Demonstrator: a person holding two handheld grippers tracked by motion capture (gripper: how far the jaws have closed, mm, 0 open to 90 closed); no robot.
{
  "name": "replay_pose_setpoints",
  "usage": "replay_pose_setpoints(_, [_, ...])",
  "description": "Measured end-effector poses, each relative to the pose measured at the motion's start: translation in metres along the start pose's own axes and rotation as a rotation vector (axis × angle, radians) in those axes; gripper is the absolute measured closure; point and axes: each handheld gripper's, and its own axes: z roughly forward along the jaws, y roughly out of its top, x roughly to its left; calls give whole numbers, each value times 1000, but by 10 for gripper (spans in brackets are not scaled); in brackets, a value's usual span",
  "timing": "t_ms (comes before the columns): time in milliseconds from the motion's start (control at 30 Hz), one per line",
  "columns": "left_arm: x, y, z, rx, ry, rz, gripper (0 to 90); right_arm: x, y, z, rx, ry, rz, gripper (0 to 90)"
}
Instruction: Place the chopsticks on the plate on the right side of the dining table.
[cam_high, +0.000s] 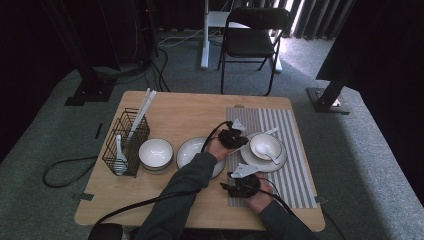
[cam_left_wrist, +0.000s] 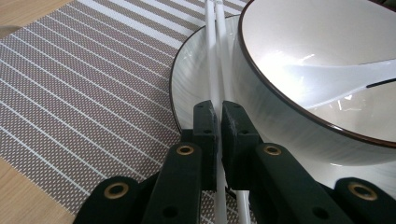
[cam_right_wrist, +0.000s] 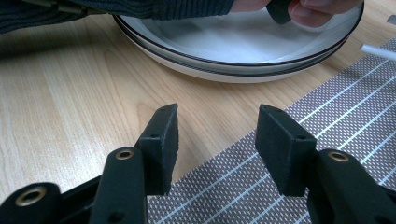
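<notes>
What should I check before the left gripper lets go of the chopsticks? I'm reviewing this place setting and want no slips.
1. Left gripper shut on the chopsticks: ok.
2. Chopsticks side by side, running past the bowl: ok.
3. Chopsticks lying on the plate rim: cannot tell whether they touch.
4. Spoon in the bowl: ok.
5. Plate sits on the striped placemat: ok.
6. Right gripper open, holding nothing, away from the setting: ok.
</notes>
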Motion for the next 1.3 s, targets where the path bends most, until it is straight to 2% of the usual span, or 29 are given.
replay_pose_setpoints(367, [0, -1, -3, -3, -11, -9, 848, 0, 0, 0, 5, 1, 0, 487])
replay_pose_setpoints(733, [-2, -1, -6, -15, -26, -9, 798, 0, 0, 1, 7, 1, -1, 486])
replay_pose_setpoints(1067, [-5, -4, -6, 3, -17, 9, 781, 0, 0, 1, 8, 1, 0, 486])
replay_pose_setpoints(1300, [-6, -4, -5, 19, -6, 40, 798, 0, 0, 1, 8, 0, -1, 486])
